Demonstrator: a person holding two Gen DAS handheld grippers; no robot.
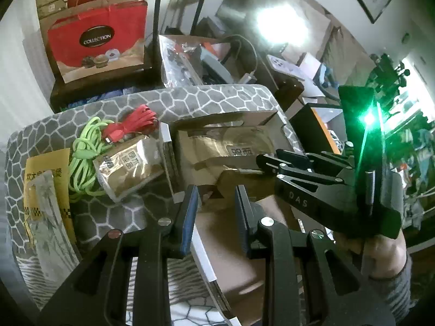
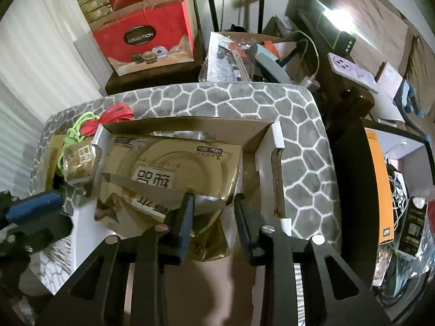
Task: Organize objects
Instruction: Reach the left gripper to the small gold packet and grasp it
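Note:
An open cardboard box (image 2: pixel 190 127) stands on a grey stone-pattern mat (image 2: pixel 304 163) and holds gold foil packets (image 2: pixel 179 165). My right gripper (image 2: pixel 213 201) is open over the box, its fingers either side of a gold packet (image 2: pixel 209 244) without gripping it. In the left wrist view the right gripper (image 1: pixel 261 167) reaches into the box (image 1: pixel 225 125). My left gripper (image 1: pixel 216 193) is open and empty over the box's near edge. Left of the box lie a small gold packet (image 1: pixel 127 168), a green cord (image 1: pixel 84 152), a red cord (image 1: pixel 136 125) and a yellow packet (image 1: pixel 46 179).
A red "COLLECTION" paper bag (image 1: pixel 95 43) stands on a dark stand behind the mat. A carton of bagged parts and cables (image 2: pixel 239 54) sits behind the mat. Dark shelving with an orange-edged box (image 2: pixel 378 184) stands to the right.

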